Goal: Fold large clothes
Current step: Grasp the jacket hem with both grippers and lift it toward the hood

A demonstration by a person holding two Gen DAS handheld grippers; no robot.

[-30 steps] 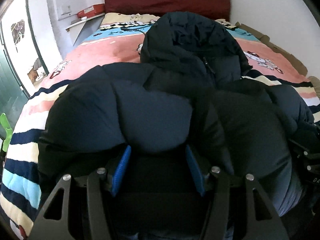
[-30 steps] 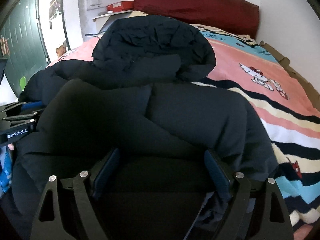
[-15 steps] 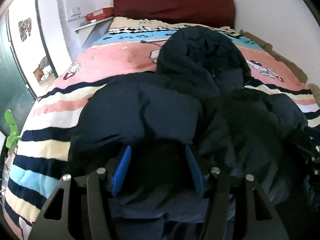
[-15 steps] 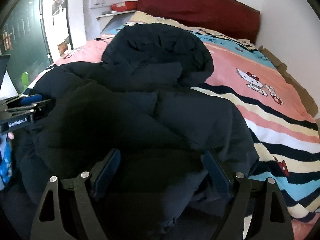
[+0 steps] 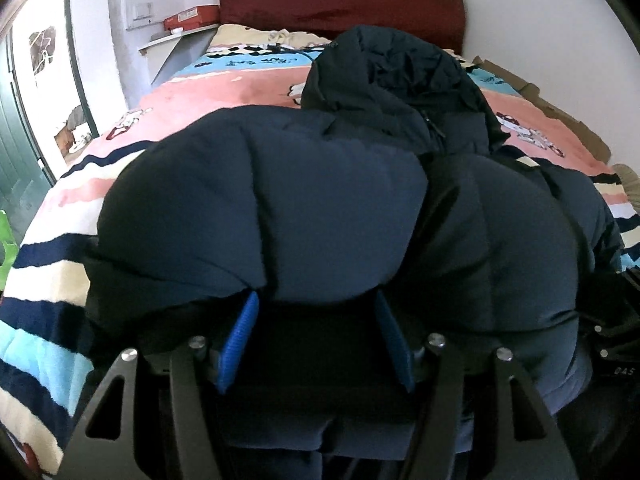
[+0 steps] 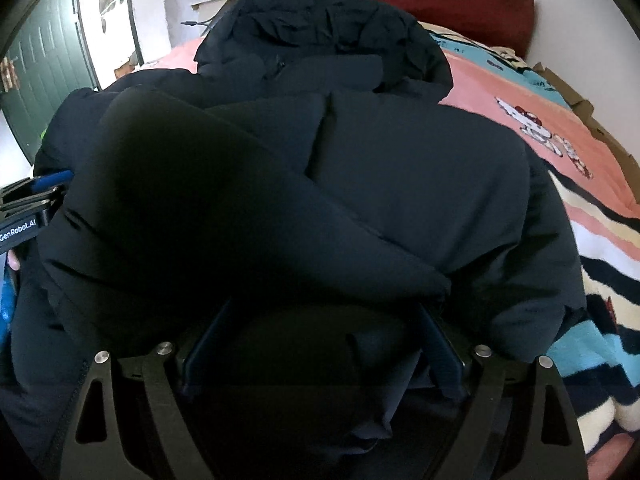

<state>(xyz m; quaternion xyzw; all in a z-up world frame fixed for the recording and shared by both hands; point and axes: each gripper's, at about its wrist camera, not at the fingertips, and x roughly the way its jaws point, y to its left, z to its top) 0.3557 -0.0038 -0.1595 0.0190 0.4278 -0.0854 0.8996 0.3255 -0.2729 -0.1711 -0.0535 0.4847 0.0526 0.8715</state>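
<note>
A dark navy puffer jacket [image 5: 320, 208] with a hood [image 5: 392, 76] lies on the bed, its lower part doubled over towards the hood. It fills the right wrist view [image 6: 360, 184] too. My left gripper [image 5: 316, 312] has thick jacket fabric bunched between its blue pads [image 5: 240, 336], with the fingers held wide by the bulk. My right gripper [image 6: 320, 328] likewise has the jacket's hem between its fingers. The left gripper also shows at the left edge of the right wrist view [image 6: 28, 208]. The fingertips are hidden under the fabric.
The bed has a striped pink, cream, blue and navy cartoon blanket [image 5: 224, 96] and a dark red headboard [image 5: 340, 4]. A wall shelf with a red box [image 5: 188, 22] is at the back left. A green door [image 6: 48, 64] stands on the left.
Both grippers have carried the jacket's lower part forward towards the hood. The folded bulk now rises higher and closer in both views.
</note>
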